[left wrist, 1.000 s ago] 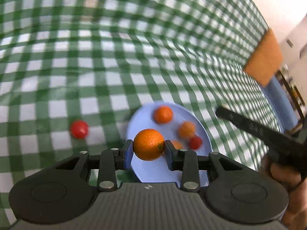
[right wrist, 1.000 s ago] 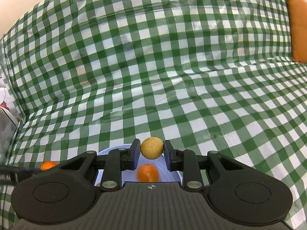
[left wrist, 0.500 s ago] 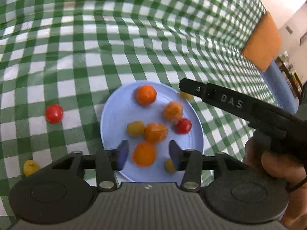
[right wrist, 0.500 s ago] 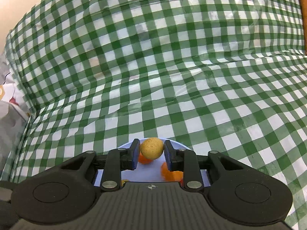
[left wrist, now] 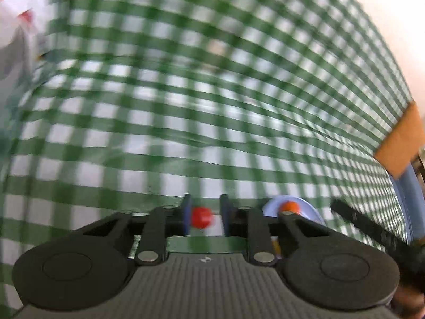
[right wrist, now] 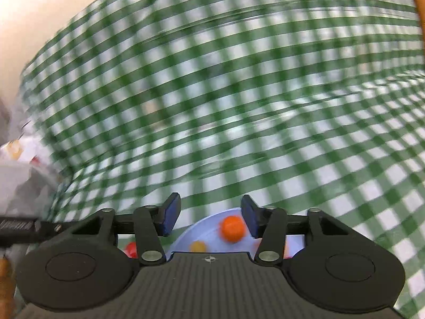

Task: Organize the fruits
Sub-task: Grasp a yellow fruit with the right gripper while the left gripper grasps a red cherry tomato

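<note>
Both views are blurred by motion. My left gripper is open, with a small red fruit on the checked cloth seen between its fingers; contact cannot be told. The blue plate lies to its right with an orange fruit on it. My right gripper is open and empty above the blue plate, which holds an orange fruit and a yellow fruit. A red fruit lies left of the plate.
A green-and-white checked cloth covers the table. An orange cushion and a blue chair edge are at the right. Crumpled white plastic lies at the far left. The other gripper's finger crosses at lower right.
My left gripper let the orange drop onto the plate, then swung left to the red fruit. My right gripper opened and its tan fruit is gone from the jaws.
</note>
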Demonstrator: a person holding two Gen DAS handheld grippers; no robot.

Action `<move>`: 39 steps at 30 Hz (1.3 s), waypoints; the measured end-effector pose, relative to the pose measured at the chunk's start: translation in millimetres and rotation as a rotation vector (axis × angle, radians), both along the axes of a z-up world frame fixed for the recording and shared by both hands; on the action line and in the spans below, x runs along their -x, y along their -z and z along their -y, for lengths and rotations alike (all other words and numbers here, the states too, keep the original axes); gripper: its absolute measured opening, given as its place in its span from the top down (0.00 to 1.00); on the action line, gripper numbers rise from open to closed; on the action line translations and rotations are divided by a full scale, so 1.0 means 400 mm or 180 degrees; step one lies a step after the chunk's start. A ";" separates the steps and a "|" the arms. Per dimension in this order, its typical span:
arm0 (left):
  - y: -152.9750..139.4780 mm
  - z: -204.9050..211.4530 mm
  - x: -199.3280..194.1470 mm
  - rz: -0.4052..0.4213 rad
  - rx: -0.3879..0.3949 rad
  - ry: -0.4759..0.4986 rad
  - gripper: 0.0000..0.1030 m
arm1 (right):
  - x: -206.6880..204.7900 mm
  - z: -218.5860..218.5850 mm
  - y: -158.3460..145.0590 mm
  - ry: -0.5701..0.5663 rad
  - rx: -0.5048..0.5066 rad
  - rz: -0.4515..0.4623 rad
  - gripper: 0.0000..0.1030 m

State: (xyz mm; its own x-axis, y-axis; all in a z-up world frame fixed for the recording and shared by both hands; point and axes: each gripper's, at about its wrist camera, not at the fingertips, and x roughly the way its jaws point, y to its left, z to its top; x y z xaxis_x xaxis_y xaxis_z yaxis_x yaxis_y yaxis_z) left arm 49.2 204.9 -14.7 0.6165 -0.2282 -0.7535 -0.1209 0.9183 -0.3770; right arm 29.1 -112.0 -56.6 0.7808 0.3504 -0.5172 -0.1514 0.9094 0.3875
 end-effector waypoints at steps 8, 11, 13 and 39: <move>-0.003 -0.108 0.004 -0.0052 0.0107 -0.0333 0.89 | 0.039 -0.275 0.034 -0.0953 0.0142 -0.0073 0.81; 0.003 -0.116 0.003 -0.0096 0.0119 -0.0307 0.89 | 0.046 -0.352 0.054 -0.1229 0.0188 -0.0163 0.68; 0.011 -0.116 0.004 -0.0129 0.0120 -0.0252 0.88 | 0.054 -0.385 0.064 -0.1375 0.0182 -0.0176 0.52; 0.091 0.025 -0.037 -0.0302 -0.0005 0.0247 0.75 | 0.084 -0.321 0.125 -0.0923 0.0901 -0.0197 0.78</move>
State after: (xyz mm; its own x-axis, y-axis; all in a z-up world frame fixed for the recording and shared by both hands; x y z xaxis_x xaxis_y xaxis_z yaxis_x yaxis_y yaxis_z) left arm 64.2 195.0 -51.1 0.5229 -0.2712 -0.8081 -0.0847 0.9268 -0.3659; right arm -4.4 16.3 -106.4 0.6349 0.3884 -0.6678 -0.4015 0.9044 0.1444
